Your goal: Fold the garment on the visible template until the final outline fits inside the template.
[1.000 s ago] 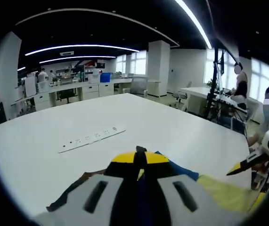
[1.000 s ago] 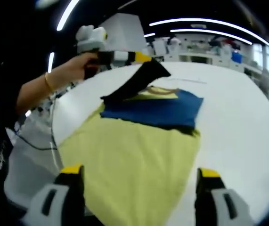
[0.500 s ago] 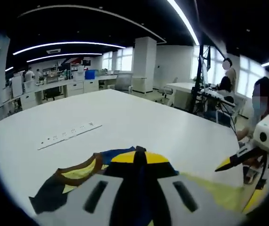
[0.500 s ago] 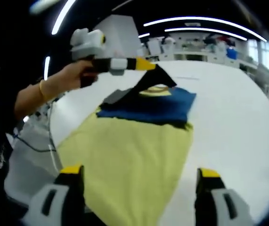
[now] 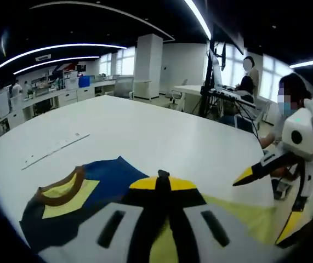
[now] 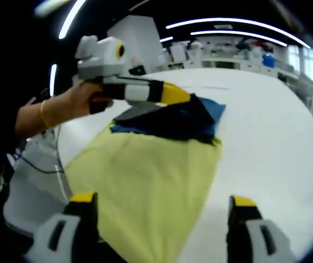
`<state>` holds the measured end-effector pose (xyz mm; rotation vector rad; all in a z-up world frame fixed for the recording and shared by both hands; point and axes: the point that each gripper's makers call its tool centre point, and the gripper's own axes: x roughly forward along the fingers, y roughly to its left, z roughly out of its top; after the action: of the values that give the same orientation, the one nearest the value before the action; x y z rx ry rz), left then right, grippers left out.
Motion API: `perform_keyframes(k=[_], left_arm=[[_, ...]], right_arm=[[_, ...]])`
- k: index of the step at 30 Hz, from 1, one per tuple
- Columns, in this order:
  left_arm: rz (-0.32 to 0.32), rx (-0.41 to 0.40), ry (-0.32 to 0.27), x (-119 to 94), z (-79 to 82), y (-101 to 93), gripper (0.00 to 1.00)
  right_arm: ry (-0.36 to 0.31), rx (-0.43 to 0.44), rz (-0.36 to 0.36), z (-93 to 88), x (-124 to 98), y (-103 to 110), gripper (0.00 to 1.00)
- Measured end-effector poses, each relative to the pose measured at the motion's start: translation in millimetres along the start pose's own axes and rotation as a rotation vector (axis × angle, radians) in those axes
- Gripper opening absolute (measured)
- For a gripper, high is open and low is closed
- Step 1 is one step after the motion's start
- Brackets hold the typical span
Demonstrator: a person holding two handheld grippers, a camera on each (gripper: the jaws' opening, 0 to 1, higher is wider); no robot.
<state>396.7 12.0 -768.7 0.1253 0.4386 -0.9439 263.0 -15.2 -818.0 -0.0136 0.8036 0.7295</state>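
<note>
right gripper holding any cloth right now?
No: in the right gripper view the right gripper stands open, its jaws wide apart above the yellow part of the garment with nothing between them.

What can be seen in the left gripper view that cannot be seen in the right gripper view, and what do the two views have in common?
The left gripper view shows the garment's brown collar with a yellow patch inside it, a thin white strip lying on the table, and people seated at desks beyond the table edge.

The right gripper view shows the wide yellow body of the garment, and the hand that holds the left gripper, with a gold bracelet on the wrist.

Both show the white table and the garment's dark blue upper part.
</note>
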Motion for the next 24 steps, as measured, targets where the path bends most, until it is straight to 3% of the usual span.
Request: perform_keyframes(k=[5,10,19,24], left_arm=[[-0.007,0.010,0.029,4,-13.4,-9.7,0.02],[-0.004,-0.007,0.044,7,-29.2,-5.5,0.03],[-0.081,-0.015,0.076,9,-46.5,-25.7,0.07],[-0.108,0.040,0.082,10,-50.0,-39.5,0.21]], right_arm=[[0.000,0.011,-0.008,-3.3,-2,-1,0.99],[0.004,0.011,-0.009,-4.9,-2,-1,0.99],[0.013,0.008,0.006,-5.9,1,2,0.99],[0.011,0.008,0.010,-5.2,0,1,0.99]])
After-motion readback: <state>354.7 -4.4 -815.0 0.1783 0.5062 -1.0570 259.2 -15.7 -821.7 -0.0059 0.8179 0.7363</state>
